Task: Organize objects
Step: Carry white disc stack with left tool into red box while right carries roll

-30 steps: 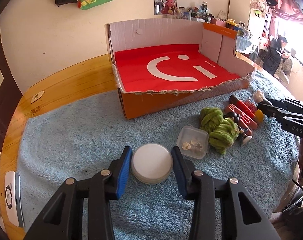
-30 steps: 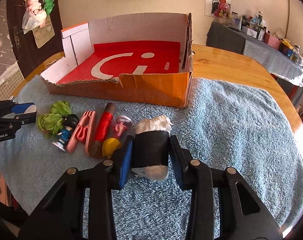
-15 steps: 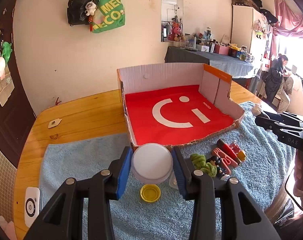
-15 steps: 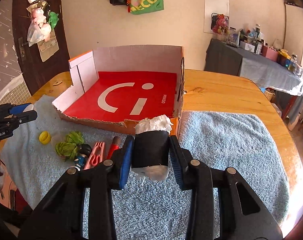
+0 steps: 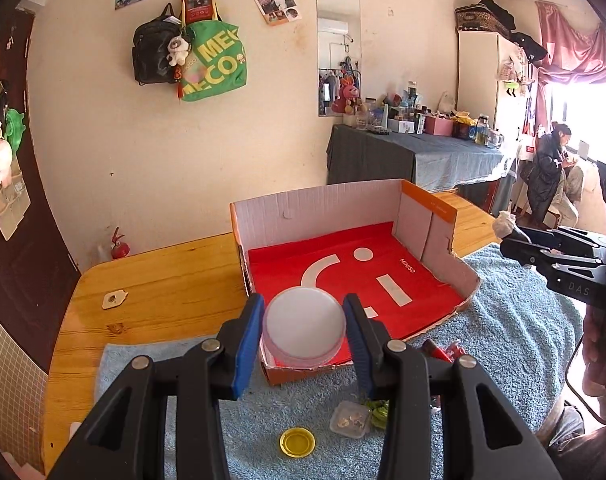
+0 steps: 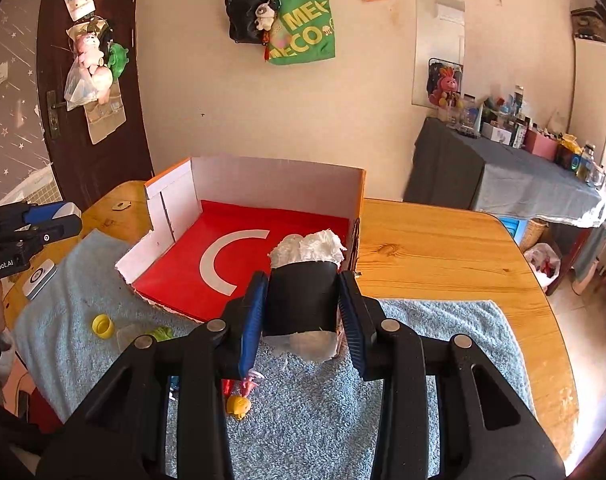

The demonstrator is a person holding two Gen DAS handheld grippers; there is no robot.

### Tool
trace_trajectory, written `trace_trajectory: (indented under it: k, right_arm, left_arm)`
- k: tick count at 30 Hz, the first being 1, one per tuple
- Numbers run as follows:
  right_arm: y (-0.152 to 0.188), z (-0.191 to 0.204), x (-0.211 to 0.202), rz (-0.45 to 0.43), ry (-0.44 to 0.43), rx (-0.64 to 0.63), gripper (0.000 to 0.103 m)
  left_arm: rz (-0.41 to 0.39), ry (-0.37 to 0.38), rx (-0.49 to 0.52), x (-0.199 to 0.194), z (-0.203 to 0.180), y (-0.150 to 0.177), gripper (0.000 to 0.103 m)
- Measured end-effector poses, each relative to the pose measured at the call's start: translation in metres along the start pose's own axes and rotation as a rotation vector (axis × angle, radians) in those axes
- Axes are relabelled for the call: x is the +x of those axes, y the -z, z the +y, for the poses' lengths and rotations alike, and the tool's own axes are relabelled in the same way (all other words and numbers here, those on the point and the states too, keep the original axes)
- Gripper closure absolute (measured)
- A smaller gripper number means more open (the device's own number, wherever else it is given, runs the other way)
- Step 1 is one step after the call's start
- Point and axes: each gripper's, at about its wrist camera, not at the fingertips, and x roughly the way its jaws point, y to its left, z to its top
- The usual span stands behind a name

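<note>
My left gripper (image 5: 304, 330) is shut on a round white lidded container (image 5: 304, 326), held in the air in front of the near wall of the open cardboard box (image 5: 355, 276) with its red smiley floor. My right gripper (image 6: 301, 308) is shut on a black roll stuffed with white tissue (image 6: 305, 284), raised before the same box (image 6: 239, 256) near its right wall. The right gripper also shows in the left wrist view at the right edge (image 5: 515, 240), and the left gripper shows in the right wrist view at the left edge (image 6: 69, 220).
On the blue towel (image 5: 503, 340) lie a yellow cap (image 5: 297, 442), a small clear box (image 5: 350, 420), green yarn (image 5: 379, 412), red and pink pieces (image 5: 443, 350) and a yellow toy (image 6: 239, 405). A white device (image 6: 39, 278) rests at the towel's left. A person (image 5: 547, 172) sits by the window.
Both grippers have risen from the towel with their objects. The view has tilted up, so the box and loose items now sit lower and look smaller. A yellow cap has come into view.
</note>
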Motion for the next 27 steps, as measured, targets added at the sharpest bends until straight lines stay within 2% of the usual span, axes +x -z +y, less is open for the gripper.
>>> trace_trajectory:
  k: [11, 15, 19, 22, 27]
  right_arm:
    - [-0.013, -0.001, 0.015, 0.004, -0.023, 0.001, 0.069]
    - [-0.022, -0.002, 0.028, 0.014, -0.029, -0.007, 0.069]
    - [-0.031, -0.003, 0.051, 0.048, -0.042, -0.01, 0.069]
    - [-0.036, -0.002, 0.07, 0.08, -0.048, -0.02, 0.069]
    - [-0.041, -0.003, 0.111, 0.168, -0.055, -0.036, 0.069]
  left_arm:
    - [0.014, 0.018, -0.008, 0.019, -0.001, -0.015, 0.061]
    - [0.029, 0.026, -0.001, 0.039, -0.001, -0.024, 0.061]
    - [0.072, 0.051, 0.003, 0.067, -0.001, -0.031, 0.061]
    - [0.104, 0.039, 0.027, 0.089, -0.004, -0.032, 0.061]
    - [0.166, 0.042, 0.044, 0.123, -0.006, -0.03, 0.061]
